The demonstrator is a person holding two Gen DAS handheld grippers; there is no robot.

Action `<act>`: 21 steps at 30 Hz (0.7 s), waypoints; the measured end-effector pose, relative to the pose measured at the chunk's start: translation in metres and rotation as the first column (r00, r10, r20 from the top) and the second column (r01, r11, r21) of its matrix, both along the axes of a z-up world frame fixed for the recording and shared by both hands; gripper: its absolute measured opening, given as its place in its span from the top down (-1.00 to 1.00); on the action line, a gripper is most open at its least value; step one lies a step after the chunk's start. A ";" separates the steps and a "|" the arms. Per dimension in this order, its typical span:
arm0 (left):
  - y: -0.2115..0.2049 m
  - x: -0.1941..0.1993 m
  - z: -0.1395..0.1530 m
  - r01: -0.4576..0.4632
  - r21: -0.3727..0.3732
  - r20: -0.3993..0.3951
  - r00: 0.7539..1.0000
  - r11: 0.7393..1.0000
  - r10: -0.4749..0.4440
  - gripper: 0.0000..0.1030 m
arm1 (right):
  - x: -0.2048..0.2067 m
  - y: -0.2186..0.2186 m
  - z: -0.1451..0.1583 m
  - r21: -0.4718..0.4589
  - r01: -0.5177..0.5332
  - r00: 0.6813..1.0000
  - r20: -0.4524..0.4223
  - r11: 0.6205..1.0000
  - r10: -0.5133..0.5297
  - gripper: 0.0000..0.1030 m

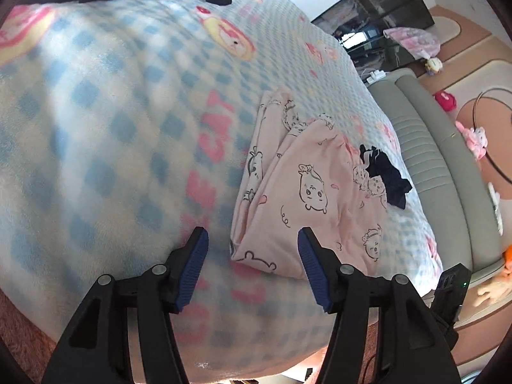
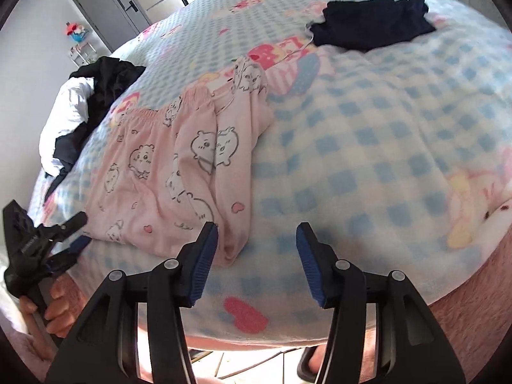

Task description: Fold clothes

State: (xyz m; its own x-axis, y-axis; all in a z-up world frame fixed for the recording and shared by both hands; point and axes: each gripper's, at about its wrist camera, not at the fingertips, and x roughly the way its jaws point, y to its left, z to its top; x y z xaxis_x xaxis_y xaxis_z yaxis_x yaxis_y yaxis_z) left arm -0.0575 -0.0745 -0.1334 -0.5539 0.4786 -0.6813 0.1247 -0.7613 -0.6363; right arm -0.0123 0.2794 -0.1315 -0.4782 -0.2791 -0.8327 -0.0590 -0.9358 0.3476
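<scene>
Both your claws, left claw (image 1: 252, 265) and right claw (image 2: 256, 264), gape empty; pink pyjamas (image 2: 166, 172) lie folded on the bed (image 2: 368, 160), ready for stacking.

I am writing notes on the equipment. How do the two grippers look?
Both the left gripper and the right gripper have black plastic arms with round silver rivets and ribbed blue pads on the fingers. A small green light shows on the right gripper's body in the left view. No sleeves are visible.
</scene>
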 end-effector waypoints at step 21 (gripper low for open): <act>-0.019 0.007 -0.009 0.042 0.270 -0.017 0.999 0.962 -0.039 -0.36 | 0.003 0.030 -0.018 -0.259 0.055 0.998 0.001 0.964 -0.056 -0.08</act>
